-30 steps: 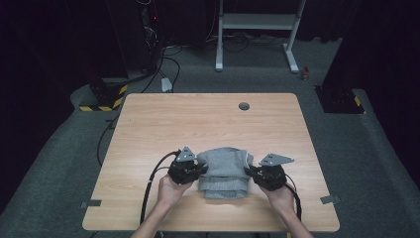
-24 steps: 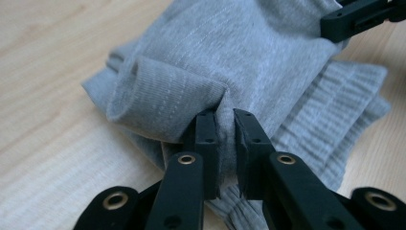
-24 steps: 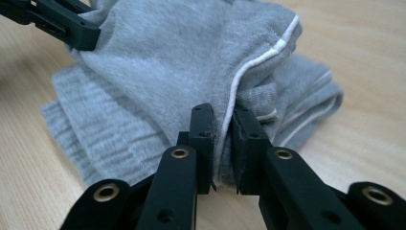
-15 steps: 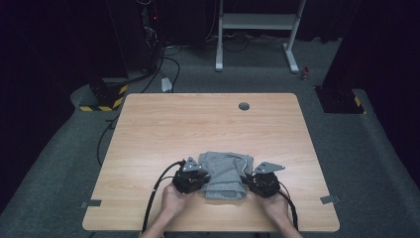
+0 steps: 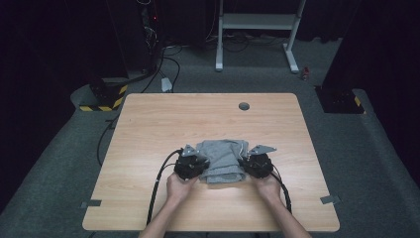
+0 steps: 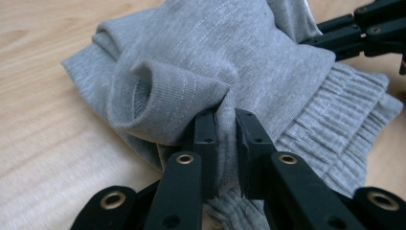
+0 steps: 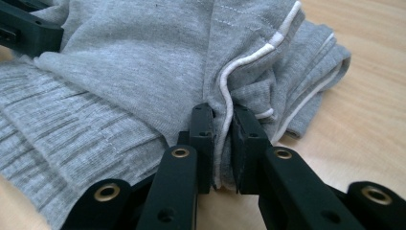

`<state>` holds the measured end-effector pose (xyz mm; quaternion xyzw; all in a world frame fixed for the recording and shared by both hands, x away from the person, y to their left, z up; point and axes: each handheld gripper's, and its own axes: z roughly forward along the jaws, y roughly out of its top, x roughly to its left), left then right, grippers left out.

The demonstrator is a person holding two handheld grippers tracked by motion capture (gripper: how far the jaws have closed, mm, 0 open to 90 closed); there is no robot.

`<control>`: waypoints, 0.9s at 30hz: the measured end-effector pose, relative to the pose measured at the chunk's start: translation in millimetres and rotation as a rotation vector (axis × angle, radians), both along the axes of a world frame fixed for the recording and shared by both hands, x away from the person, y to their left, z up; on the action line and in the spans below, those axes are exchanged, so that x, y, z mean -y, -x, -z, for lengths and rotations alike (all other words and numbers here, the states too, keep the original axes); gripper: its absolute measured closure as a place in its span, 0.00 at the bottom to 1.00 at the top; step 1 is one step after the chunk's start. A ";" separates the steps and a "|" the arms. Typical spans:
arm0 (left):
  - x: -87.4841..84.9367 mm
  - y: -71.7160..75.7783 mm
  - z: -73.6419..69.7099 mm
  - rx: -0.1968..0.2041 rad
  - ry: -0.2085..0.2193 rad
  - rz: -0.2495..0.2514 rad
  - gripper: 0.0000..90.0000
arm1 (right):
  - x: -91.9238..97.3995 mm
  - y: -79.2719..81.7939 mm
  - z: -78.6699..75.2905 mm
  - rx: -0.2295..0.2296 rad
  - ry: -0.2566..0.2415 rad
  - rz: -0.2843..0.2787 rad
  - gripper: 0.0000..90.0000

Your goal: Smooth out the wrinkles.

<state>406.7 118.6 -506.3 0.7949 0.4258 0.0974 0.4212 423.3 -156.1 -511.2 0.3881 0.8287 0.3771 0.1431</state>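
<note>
While your left tool [image 6: 225,129] pinched a fold of the grey garment [image 5: 223,158], your right tool [image 7: 221,132] clamped its white-piped seam at the opposite side. You kept the folded garment on the counter [image 5: 208,114], near its front edge, between both hands.

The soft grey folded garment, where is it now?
In the high view, the grey folded knit garment lies on the wooden table near its front edge, pinched between the left gripper and right gripper.
</note>
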 end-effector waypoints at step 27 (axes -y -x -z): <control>-18.9 -26.3 -32.2 -0.050 0.067 -0.139 0.38 | 16.8 -21.5 -48.4 -0.034 -0.147 0.087 0.48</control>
